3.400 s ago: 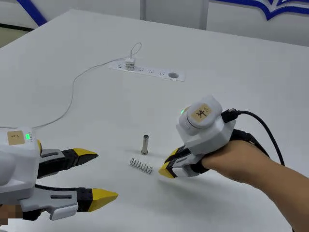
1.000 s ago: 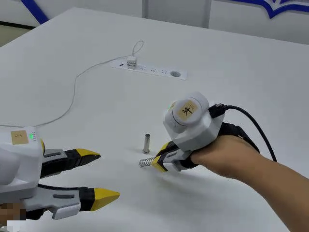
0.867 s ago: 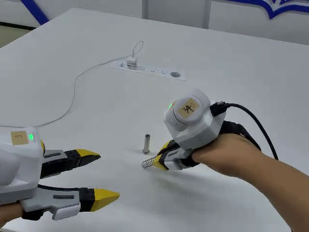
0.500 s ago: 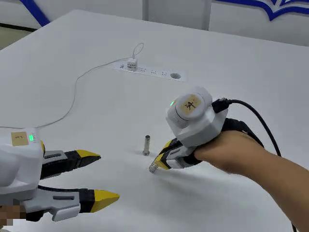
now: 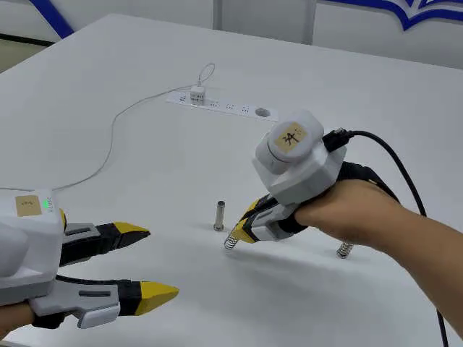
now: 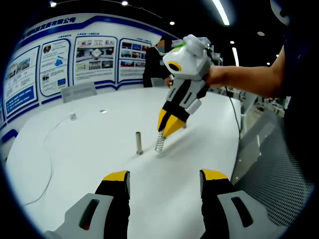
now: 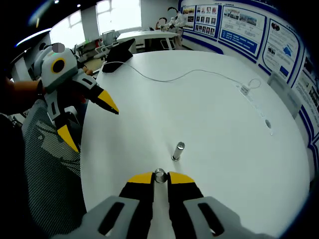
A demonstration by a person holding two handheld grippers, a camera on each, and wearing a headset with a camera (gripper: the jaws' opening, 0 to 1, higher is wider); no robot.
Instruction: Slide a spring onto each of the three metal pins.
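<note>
The right gripper (image 5: 244,233) is pinching a coiled silver spring (image 5: 231,241) beside the upright metal pin (image 5: 218,215); the left gripper (image 5: 155,262) is gaping.

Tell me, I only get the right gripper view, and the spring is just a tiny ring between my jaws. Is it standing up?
Observer: Nearly. In the head view the spring hangs a bit tilted from the right gripper, held by its top end.
Operator: Is it above the pin?
Observer: No. The left gripper view shows its lower end down near the table, well below the top of the pin, beside it.
Operator: Any more springs?
Observer: Yes, a second spring stands behind your right hand in the head view.
</note>
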